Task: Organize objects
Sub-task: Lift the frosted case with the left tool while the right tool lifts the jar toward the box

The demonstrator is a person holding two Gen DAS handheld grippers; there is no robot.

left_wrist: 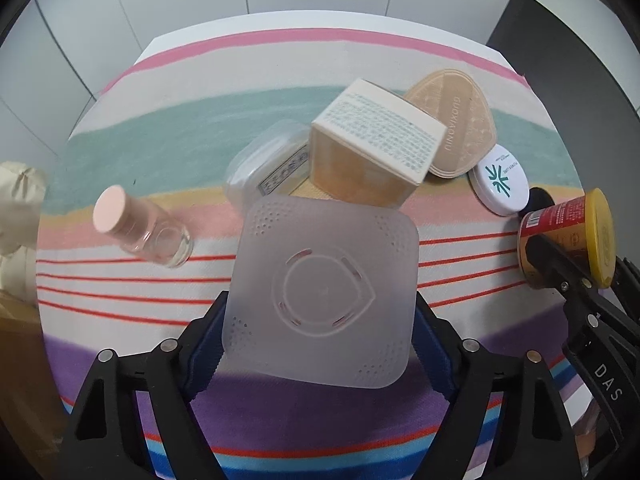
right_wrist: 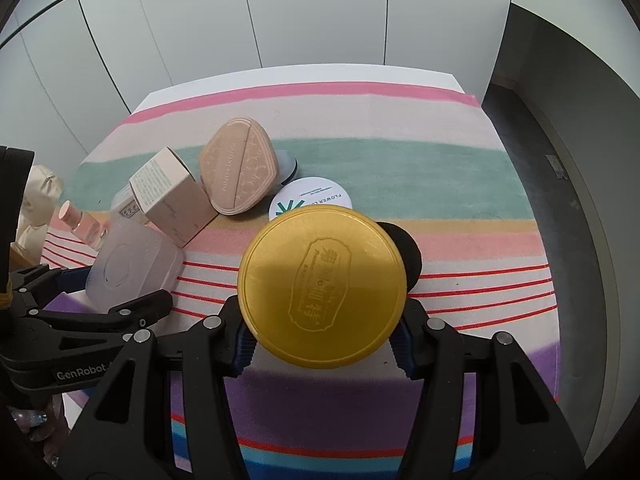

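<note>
I keep right gripper (right_wrist: 322, 350) clenched on the can (right_wrist: 322, 286), left gripper (left_wrist: 316, 344) straddling the frosted box (left_wrist: 320, 292), lift both straight up clear of the pile.

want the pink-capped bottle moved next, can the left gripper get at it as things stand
Probably not yet. The left gripper has the frosted square box between its fingers, so it is occupied. The bottle itself lies in the open on the striped cloth, with nothing over it.

A frosted square container (left_wrist: 322, 292) is seen lid-up on the striped cloth, just before a tilted beige carton (left_wrist: 374, 148). A red can with a yellow lid (right_wrist: 322, 286) is held lid toward the camera; its underside contact apparently cannot be judged.
</note>
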